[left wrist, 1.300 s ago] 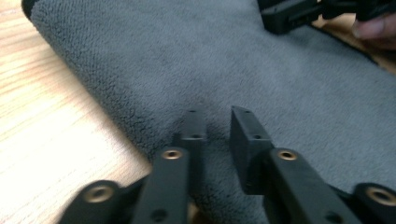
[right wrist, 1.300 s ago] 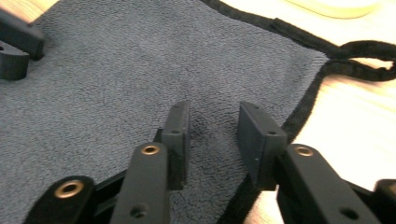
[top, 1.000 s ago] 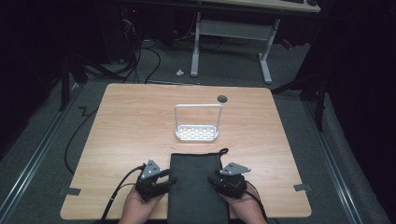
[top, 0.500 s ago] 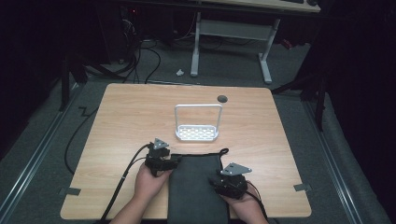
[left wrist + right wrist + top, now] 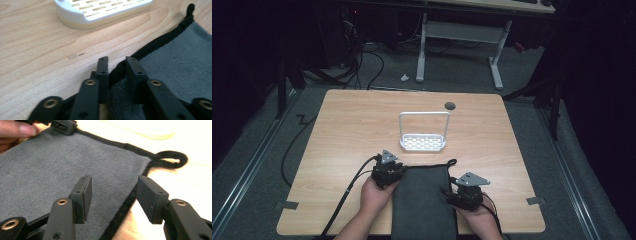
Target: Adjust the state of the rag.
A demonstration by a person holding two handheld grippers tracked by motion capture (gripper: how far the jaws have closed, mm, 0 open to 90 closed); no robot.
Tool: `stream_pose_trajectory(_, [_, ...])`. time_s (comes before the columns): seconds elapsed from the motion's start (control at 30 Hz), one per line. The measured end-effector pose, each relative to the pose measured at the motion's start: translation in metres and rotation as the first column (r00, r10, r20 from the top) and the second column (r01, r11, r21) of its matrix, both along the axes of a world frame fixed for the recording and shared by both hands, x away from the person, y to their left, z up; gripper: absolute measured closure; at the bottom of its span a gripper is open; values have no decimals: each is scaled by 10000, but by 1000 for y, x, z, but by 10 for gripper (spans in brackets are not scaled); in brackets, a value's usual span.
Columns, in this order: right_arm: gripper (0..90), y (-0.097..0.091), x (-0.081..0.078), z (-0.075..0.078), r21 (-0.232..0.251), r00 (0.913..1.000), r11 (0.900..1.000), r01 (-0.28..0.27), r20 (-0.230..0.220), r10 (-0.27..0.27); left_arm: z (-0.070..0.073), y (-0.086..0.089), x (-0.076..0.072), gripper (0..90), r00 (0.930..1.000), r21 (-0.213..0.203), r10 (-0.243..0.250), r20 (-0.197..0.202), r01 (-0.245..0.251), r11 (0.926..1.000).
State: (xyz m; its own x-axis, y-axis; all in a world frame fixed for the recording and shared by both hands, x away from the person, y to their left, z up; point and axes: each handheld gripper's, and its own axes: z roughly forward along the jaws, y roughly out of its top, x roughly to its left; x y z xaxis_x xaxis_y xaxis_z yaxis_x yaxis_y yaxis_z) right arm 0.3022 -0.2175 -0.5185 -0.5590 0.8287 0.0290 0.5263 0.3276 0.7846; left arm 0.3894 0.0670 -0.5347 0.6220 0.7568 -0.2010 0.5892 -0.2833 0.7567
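Both tongs flank the grey towel [image 5: 424, 200], the left tongs [image 5: 117, 65] pinching its corner.

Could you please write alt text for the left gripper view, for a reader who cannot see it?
The left gripper has its two black jaws closed on the black-trimmed corner of a grey towel lying on a light wooden table. A white slotted rack base stands on the table beyond.

wooden table [image 5: 352, 130]: grey towel [image 5: 422, 205], white rack [image 5: 423, 142].
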Motion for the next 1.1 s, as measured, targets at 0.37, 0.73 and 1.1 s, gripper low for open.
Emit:
stream_pose_trajectory(0.37, [509, -7, 20, 3, -74, 9974, 9974, 718, 70, -718, 0, 3, -2, 782, 10000, -132, -43, 33, 44, 9999])
stream_pose_trajectory(0.73, [452, 5, 67, -5, -427, 9892, 9932, 1086, -941, -1123, 0, 4, 0, 773, 9999, -354, -48, -155, 43, 9994])
stream_pose_trajectory(1.1, [395, 11, 72, -7, -352, 9849, 9942, 1017, -1371, -1056, -1, 4, 1, 767, 9997, -414, 3, -227, -13, 9991])
